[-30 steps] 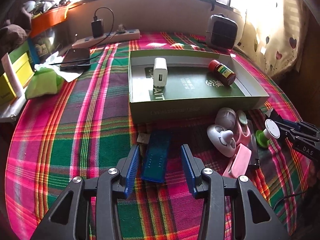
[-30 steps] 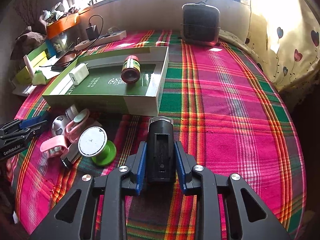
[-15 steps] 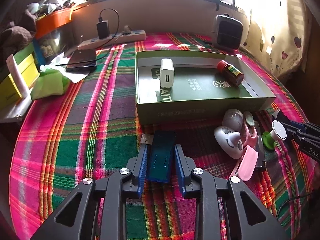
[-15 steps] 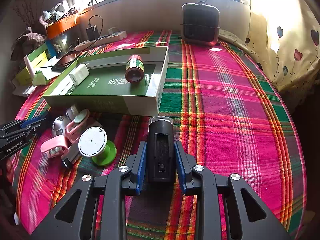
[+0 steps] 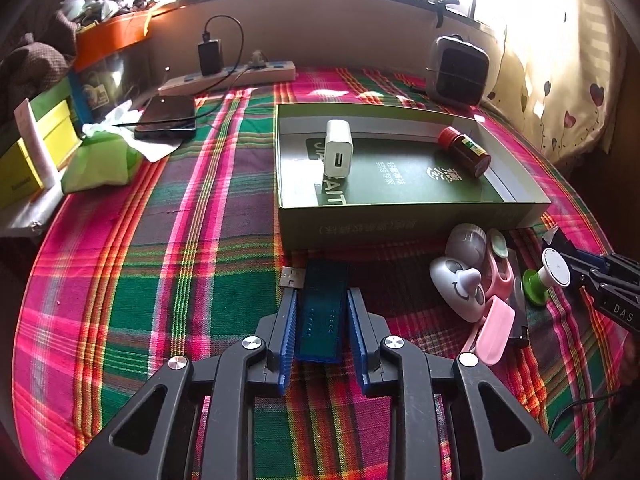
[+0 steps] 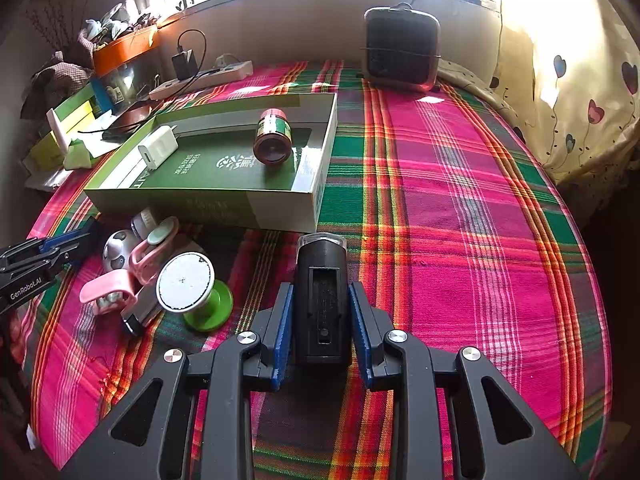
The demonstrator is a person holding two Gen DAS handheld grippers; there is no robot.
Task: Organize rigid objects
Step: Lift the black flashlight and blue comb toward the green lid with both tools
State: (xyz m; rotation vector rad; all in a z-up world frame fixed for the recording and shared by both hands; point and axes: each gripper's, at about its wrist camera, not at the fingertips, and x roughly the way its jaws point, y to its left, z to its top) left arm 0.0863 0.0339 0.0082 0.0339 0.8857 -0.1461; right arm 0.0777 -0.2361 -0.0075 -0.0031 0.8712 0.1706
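Note:
My left gripper (image 5: 322, 297) is shut on a flat blue USB device (image 5: 325, 280) just in front of the green box (image 5: 400, 220). In the box lie a white charger (image 5: 338, 148) and a red-capped brown bottle (image 5: 464, 150). My right gripper (image 6: 321, 289) is shut on a black device with a clear front cap (image 6: 320, 256), near the green box's (image 6: 200, 200) right corner. The right wrist view also shows the charger (image 6: 158, 146) and the bottle (image 6: 274, 138). Each gripper appears at the edge of the other's view.
Between the grippers sits a pile: a grey smiley gadget (image 5: 456, 288), pink clips (image 5: 492, 328) and a white-and-green spool (image 6: 188, 284). At the back stand a small heater (image 6: 400, 48), a power strip (image 5: 228, 78), a phone (image 5: 166, 116) and a green pouch (image 5: 100, 164).
My left gripper was open around the blue USB device and has since shut on it. The right gripper stays shut on the black device and has barely moved.

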